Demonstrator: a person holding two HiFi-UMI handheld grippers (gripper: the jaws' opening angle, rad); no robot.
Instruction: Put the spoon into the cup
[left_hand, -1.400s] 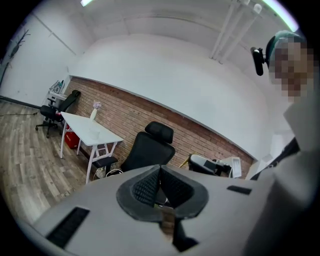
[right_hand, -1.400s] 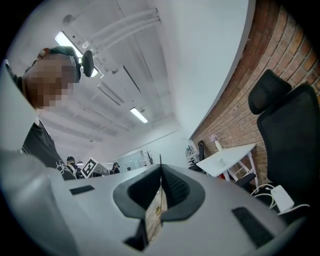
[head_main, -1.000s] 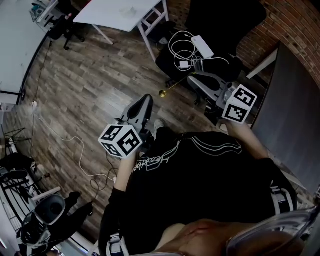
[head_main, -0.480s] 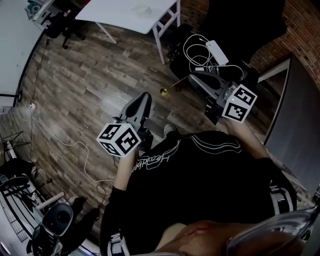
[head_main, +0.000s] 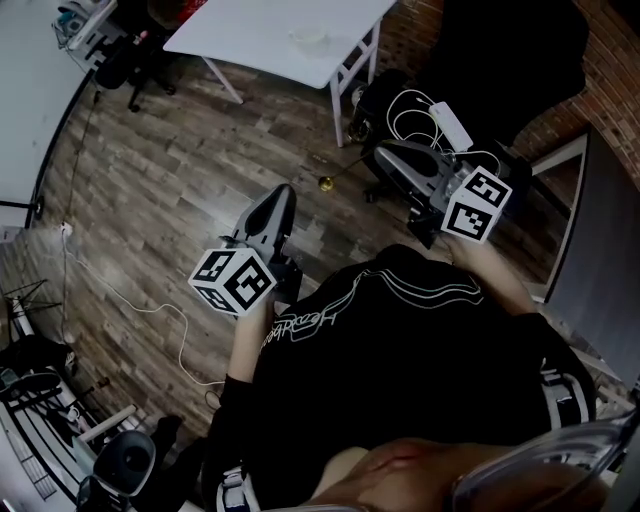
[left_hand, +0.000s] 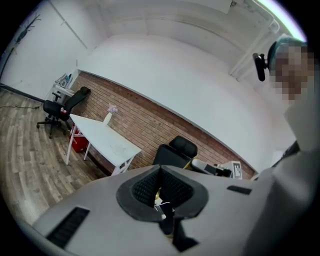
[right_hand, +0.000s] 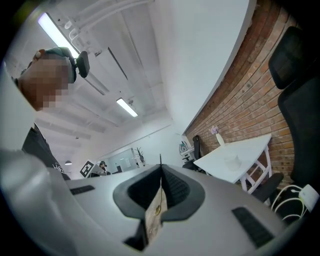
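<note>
The spoon, thin and gold-coloured, is gripped by its handle in the right tongs, and its small bowl is held out over the wooden floor, touching nothing. In the right gripper view the right tongs are seen closed on it, and the spoon shows as a fine dark line rising just past the tips. The cup is made out as a pale, see-through vessel standing on the white desk, well apart from the spoon. It is seen again in the right gripper view, where the cup stands on the desk in front of a brick wall.

The left tongs are held near the spoon, lower and to its left. In the left gripper view the left tongs are shown drawn together but for a narrow slit, with nothing gripped. A sliver of gold and white is glimpsed in that slit, and what it is cannot be told.

Beyond the right tongs, white cables are seen lying on a black chair. The lower part of the head view is filled by the person's black top
</note>
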